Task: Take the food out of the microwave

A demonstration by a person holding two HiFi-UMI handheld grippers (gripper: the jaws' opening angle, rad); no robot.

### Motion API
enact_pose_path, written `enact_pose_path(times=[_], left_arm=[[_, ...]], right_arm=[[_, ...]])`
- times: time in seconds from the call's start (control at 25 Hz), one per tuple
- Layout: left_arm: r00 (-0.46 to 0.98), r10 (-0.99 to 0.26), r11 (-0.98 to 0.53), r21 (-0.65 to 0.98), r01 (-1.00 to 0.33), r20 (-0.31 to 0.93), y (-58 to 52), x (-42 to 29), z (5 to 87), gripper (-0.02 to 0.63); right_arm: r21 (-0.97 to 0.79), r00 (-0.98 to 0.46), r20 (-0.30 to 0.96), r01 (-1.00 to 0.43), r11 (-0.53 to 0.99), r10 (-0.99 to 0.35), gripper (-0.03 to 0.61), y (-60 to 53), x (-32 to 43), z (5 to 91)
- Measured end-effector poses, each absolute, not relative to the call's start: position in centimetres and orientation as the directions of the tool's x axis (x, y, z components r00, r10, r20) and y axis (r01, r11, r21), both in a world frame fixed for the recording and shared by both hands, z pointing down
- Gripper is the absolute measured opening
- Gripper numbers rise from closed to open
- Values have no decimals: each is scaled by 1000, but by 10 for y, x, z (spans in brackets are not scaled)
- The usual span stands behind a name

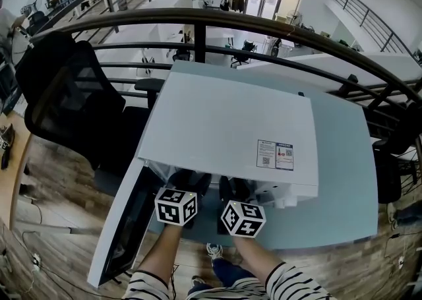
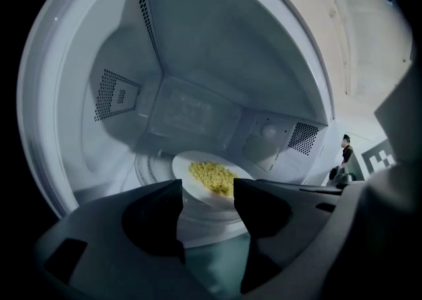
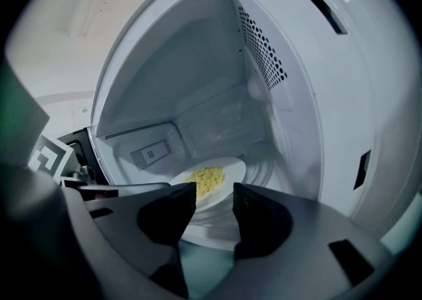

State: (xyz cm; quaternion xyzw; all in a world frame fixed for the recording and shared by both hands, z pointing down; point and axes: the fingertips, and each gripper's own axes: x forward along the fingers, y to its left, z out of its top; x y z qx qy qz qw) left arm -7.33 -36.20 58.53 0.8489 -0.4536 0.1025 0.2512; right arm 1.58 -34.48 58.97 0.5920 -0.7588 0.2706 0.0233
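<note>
Left gripper (image 2: pixel 208 190): jaws wide apart, holding nothing. The near rim of the plate (image 2: pixel 198 194) shows in the gap beyond the tips; whether they touch it cannot be told.

Right gripper (image 3: pixel 215 196): jaws likewise apart and empty, aimed at the same plate from the other side.

Location: the plate, carrying a mound of yellow food (image 2: pixel 211 177), sits on the floor of the microwave (image 1: pixel 231 127) cavity. The door (image 1: pixel 122 226) is swung open.

Handling, judged: the plate looks stiff, smooth and breakable, and its rim is likely slippery. The food looks loose and would slide if the plate were tilted. Best hold: the near rim, one gripper on each side, kept level.

Writing: a two-panel label (image 1: pixel 275 155) on the microwave top bears a code-like square, but its print is too small to read. No brand is visible. The microwave stands on a pale surface (image 1: pixel 343 160).
</note>
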Motion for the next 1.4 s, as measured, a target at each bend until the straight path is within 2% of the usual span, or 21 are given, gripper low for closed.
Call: enact_pose_path(times=[0.92,1.4], left_arm=[[545,-733,-409,376,-831,407,-304,-86,584,222],[495,-774,-226,558,-798,395,-323,-100,603,222]], right_arm=[[-421,-340,379,-892,166,-861,175,-295,10,588],[-609,-358,350,-789,80,-866,175,-315,29,602]])
